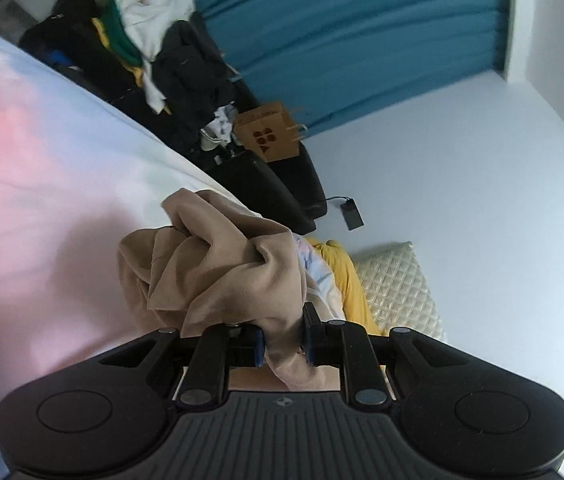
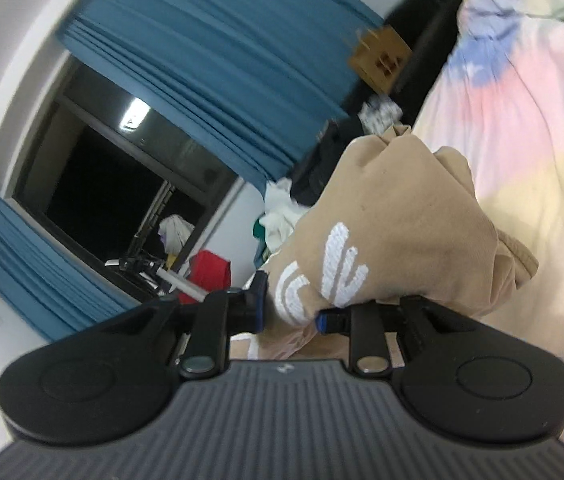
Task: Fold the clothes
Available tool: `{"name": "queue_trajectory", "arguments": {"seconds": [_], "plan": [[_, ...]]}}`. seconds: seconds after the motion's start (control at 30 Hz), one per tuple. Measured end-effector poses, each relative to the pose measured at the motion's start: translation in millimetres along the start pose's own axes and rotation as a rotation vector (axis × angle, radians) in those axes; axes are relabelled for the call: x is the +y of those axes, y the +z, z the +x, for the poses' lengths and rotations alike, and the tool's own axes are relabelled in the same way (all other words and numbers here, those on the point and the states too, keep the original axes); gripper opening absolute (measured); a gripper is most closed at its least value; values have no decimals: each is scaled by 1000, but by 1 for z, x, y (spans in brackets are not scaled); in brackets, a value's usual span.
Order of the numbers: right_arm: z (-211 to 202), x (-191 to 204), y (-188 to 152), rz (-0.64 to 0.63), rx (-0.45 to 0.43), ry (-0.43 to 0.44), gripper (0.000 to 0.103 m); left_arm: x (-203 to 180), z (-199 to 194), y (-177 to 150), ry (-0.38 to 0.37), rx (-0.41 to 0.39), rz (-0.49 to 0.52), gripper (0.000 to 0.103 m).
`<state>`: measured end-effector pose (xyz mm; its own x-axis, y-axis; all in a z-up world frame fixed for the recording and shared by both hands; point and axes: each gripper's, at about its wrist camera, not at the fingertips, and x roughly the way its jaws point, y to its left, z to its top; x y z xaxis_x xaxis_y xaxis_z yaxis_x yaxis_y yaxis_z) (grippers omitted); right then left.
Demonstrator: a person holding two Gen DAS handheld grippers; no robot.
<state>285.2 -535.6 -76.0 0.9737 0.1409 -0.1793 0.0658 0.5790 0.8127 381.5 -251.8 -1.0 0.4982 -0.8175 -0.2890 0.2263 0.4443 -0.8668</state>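
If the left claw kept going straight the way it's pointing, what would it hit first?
The left claw would meet the bunched tan garment it already grips; beyond that, probably the pastel bedsheet, though depth is unclear.

Bedroom: bed (image 1: 41, 160), pillow (image 1: 398, 284), curtains (image 1: 342, 40).

Tan garment (image 2: 402, 216), white print; teal curtain (image 2: 209, 60); pastel bedsheet (image 2: 542, 128)

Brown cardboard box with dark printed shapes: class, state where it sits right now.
In the left wrist view the brown cardboard box sits centre-top on the black furniture, below the teal curtain and right of the heaped clothes pile.
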Motion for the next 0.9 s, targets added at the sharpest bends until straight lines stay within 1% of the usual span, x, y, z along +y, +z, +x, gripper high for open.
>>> {"name": "queue_trajectory", "arguments": {"seconds": [0.07,0.17,0.23,0.37,0.47,0.5,0.53,0.57,0.63,0.7,0.73,0.77,0.83,0.9], "plan": [[8,-25,-9,-10,-2,-8,26,18,13,-12,19,27,29,19],[10,-56,-32,9,50,-48,26,55,16,-34,52,75,48,19],[11,-75,-47,21,84,-75,26,81,9,-51,61,102,25,19],[-9,-92,-89,26,156,-113,26,117,-4,-75,88,133,20,19],[-22,-103,-118,52,197,-148,26,136,-4,-90,162,175,70,20],[-24,-108,-127,53,214,-167,26,142,-4,-95,188,190,88,21],[-24,-112,-134,54,225,-181,26,148,-4,-100,215,204,106,23],[-24,-113,-136,56,229,-188,26,151,-4,-103,226,208,125,23],[-23,-116,-142,60,237,-200,26,151,-8,-106,242,210,159,28],[-24,-112,-141,68,247,-220,29,145,-14,-107,266,209,188,31],[-27,-108,-140,69,252,-234,31,139,-18,-107,283,208,217,34],[-33,-102,-138,65,257,-253,33,131,-23,-108,301,206,250,39],[-46,-91,-134,57,267,-291,35,115,-34,-110,338,204,319,55],[-59,-79,-130,50,277,-329,35,93,-44,-114,363,202,386,66]]}}
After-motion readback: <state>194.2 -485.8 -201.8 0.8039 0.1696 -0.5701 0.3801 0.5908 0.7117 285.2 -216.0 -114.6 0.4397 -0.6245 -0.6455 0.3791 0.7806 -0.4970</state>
